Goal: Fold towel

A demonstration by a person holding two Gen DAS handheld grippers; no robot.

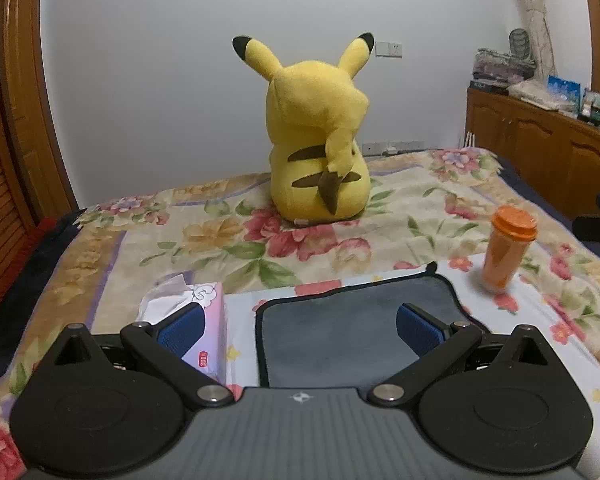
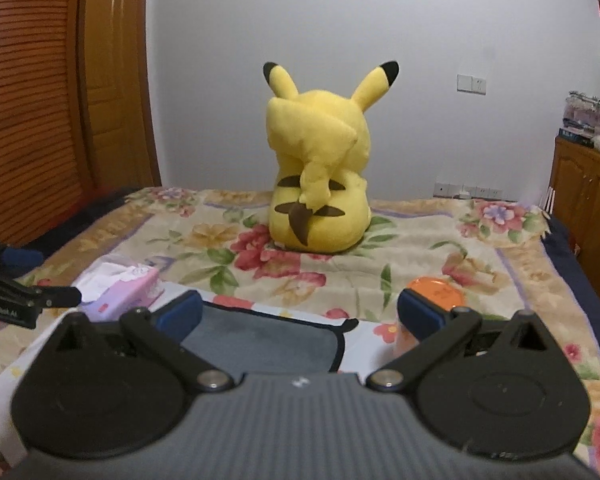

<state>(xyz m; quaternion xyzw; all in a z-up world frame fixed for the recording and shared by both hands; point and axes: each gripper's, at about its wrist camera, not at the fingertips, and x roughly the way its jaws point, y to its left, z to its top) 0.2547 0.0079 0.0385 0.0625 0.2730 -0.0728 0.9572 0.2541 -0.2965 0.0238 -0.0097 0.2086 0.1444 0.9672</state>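
Observation:
A grey towel (image 1: pixel 332 332) with black edging lies flat on the bed in front of me; it also shows in the right wrist view (image 2: pixel 260 344). My left gripper (image 1: pixel 300 330) is open and empty, held above the towel's near part, its blue pads (image 1: pixel 180 330) wide apart. My right gripper (image 2: pixel 300 316) is open and empty, above the towel's right side. The left gripper's tip shows at the left edge of the right wrist view (image 2: pixel 40 298). The towel's near edge is hidden behind the gripper bodies.
A tissue box (image 1: pixel 204 332) lies left of the towel. An orange lidded cup (image 1: pixel 508 248) stands right of it. A yellow plush toy (image 1: pixel 320 132) sits further back on the floral blanket (image 1: pixel 400 216). A wooden cabinet (image 1: pixel 540 148) stands at the right.

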